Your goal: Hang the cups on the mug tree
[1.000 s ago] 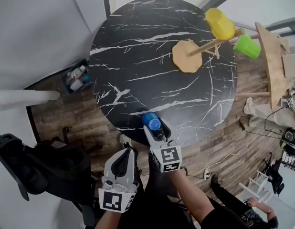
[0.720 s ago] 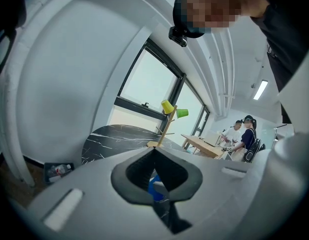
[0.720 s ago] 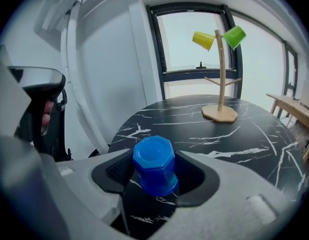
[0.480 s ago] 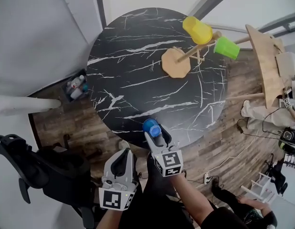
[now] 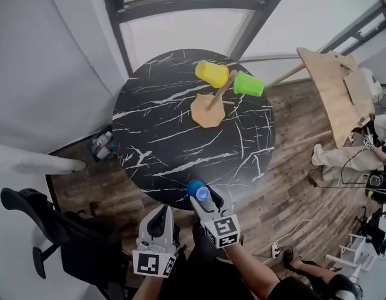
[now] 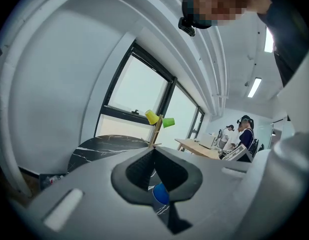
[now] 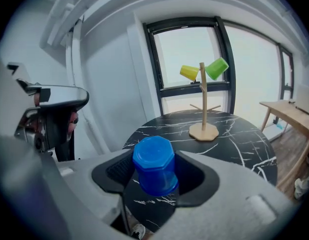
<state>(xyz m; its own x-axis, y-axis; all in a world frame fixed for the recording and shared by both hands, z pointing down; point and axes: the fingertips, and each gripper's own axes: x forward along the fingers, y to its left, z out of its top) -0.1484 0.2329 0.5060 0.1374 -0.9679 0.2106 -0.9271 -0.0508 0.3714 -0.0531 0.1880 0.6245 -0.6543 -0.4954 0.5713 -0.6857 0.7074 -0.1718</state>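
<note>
Right tool (image 5: 200, 197) was clenched on the blue cup (image 7: 153, 166), closed end up, over the near edge of the round worktop (image 5: 174, 136). Left tool (image 5: 160, 212) was squeezed closed on nothing, low beside it. The mug tree (image 5: 213, 102) stood well apart on the far side, with the yellow cup (image 5: 212, 74) and green cup (image 5: 248, 84) already on its upper pegs. Likely risks: the cup slipping from the pads during the long carry; a high approach knocking the hung cups or tipping the tree; the cup missing a free lower peg, which looked short, and dropping.
</note>
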